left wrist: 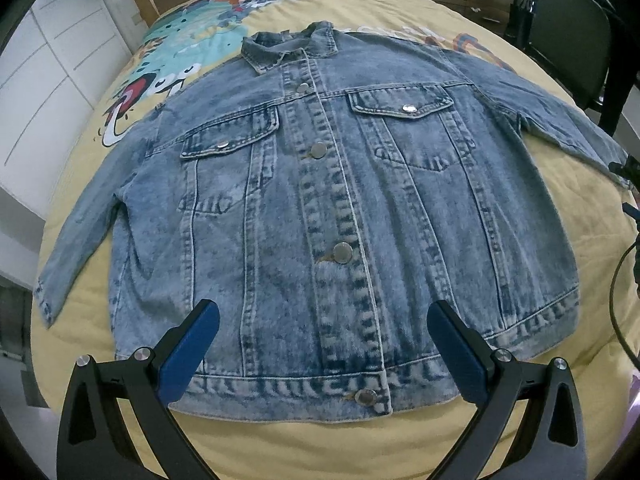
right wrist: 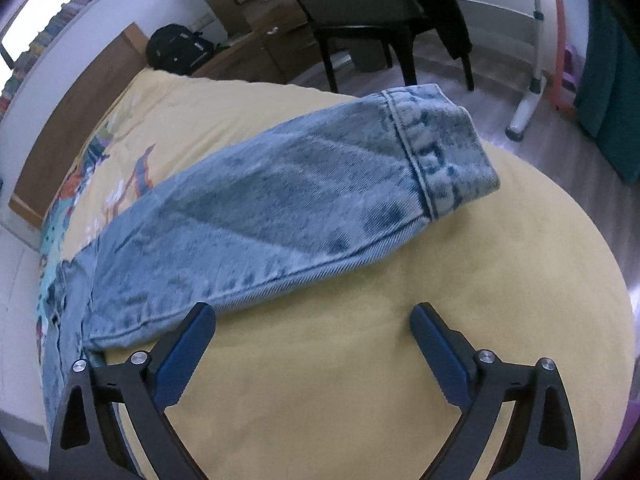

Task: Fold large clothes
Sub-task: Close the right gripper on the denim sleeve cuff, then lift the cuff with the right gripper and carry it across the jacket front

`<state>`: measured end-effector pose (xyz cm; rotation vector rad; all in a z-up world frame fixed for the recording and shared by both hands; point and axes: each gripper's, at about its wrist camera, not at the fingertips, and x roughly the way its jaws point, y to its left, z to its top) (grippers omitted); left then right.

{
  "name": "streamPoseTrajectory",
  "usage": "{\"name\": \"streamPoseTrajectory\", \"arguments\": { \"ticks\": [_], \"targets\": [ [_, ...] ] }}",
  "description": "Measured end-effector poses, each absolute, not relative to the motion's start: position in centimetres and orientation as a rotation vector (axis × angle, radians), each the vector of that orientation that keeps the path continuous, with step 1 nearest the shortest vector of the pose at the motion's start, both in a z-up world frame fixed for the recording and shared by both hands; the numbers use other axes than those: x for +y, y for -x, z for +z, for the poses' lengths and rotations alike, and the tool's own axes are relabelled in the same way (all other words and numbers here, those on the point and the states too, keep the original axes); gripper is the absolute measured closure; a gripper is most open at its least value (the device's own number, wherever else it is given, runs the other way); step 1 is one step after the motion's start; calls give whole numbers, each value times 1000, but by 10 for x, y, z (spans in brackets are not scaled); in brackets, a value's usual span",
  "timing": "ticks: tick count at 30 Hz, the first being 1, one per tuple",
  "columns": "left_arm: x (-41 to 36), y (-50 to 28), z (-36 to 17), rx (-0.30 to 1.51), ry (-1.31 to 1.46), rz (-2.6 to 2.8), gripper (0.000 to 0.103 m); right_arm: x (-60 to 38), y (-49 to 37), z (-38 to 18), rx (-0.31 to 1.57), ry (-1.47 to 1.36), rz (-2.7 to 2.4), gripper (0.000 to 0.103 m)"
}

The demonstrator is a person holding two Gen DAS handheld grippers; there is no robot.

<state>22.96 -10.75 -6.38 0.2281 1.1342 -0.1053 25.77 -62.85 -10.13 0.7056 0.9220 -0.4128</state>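
Because the denim jacket [left wrist: 320, 200] lies flat and buttoned, front up, on the yellow bed cover [left wrist: 280, 440], I judge that no fold has begun. My left hand-held gripper [left wrist: 323, 344] hovers over the hem [left wrist: 288, 388], jaws spread wide and holding nothing. My right hand-held gripper [right wrist: 312, 340] is likewise released, just beside the outstretched sleeve [right wrist: 280, 208], whose cuff [right wrist: 440, 152] reaches the bed edge; this placement suits a sleeve-first fold.

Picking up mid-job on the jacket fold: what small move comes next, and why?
Probably ease the open right gripper forward onto the sleeve and close near its cuff. The denim jacket lies flat and buttoned, sleeves spread, nothing folded; the left gripper hovers open over the hem.
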Motion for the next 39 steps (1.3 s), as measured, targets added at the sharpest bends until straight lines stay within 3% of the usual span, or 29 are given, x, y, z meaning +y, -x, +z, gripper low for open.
{"name": "streamPoseTrajectory", "arguments": {
  "ticks": [8,9,13,21,28,31,39],
  "targets": [
    [-108,-232,-65,1130,-230,-105,1,-649,-264,-109,856,-803,-427,7],
    [-108,-232,-65,1130,-230,-106,1,-651,-265,-109,850,-810,-429,10],
    [-109,-233,-65,1126,-234,-109,1,-664,-265,-111,831,-849,-458,36],
    [-110,-233,-65,1121,-238,-115,1,-688,-263,-118,789,-935,-459,59],
    [-110,-232,-66,1121,-240,-115,1,-696,-264,-120,772,-946,-444,86],
    [-108,-232,-66,1120,-234,-113,1,-697,-266,-116,763,-942,-438,93],
    [-98,-232,-66,1120,-220,-115,1,-693,-270,-99,745,-895,-435,96]
  ]
}}
